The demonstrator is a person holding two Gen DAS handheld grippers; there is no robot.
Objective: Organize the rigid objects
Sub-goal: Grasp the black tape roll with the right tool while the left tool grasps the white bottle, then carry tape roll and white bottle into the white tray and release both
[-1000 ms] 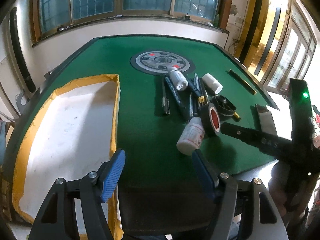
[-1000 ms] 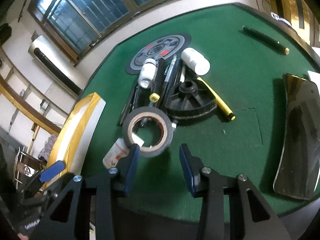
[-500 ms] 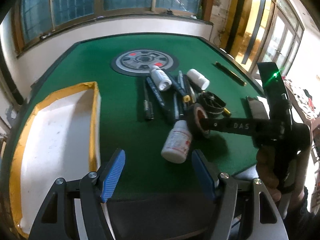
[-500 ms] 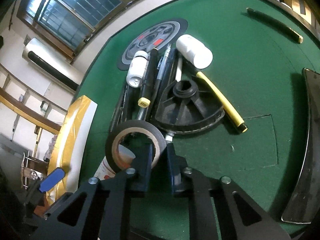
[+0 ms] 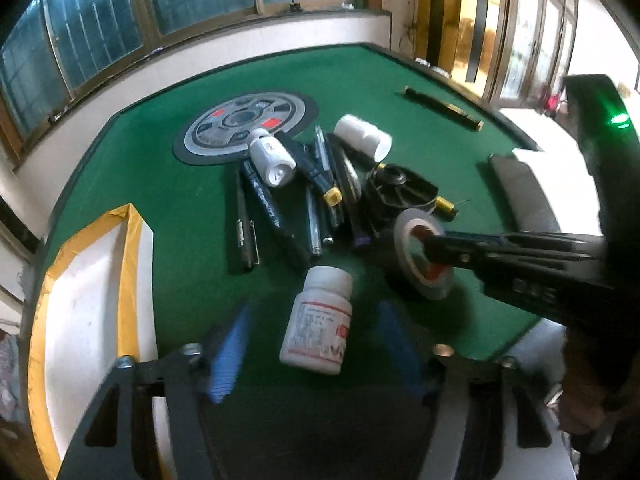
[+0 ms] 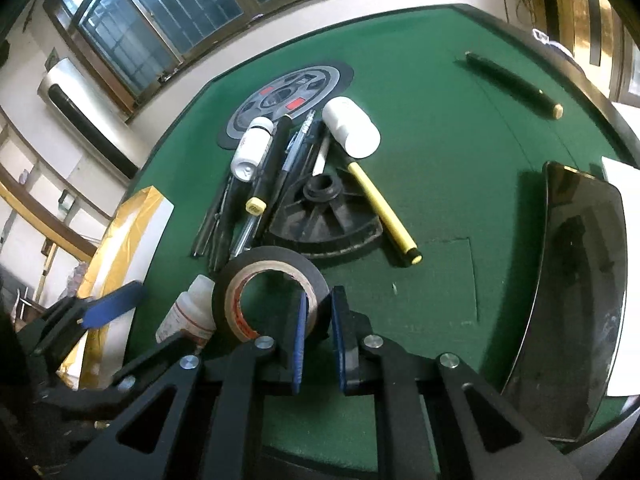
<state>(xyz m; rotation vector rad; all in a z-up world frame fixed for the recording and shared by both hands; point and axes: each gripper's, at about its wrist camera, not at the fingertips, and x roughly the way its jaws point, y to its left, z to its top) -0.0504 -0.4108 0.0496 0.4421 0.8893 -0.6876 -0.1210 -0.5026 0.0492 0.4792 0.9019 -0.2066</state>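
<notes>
Moved: right gripper (image 6: 316, 338) has closed onto tape roll (image 6: 272, 292) wall | left gripper (image 5: 316, 356), narrowing but unclamped, now straddles white bottle (image 5: 320, 322), lying cap-away on table (image 5: 180, 208).

daylight enters through the windows (image 5: 192, 12) and blows out at the right-hand doors (image 5: 560, 48). the green table (image 5: 192, 208) is evenly lit, with soft shadows. the blue pads (image 5: 228, 356) of the left gripper are motion-blurred. fisheye curvature and dark corners mark both views.
</notes>
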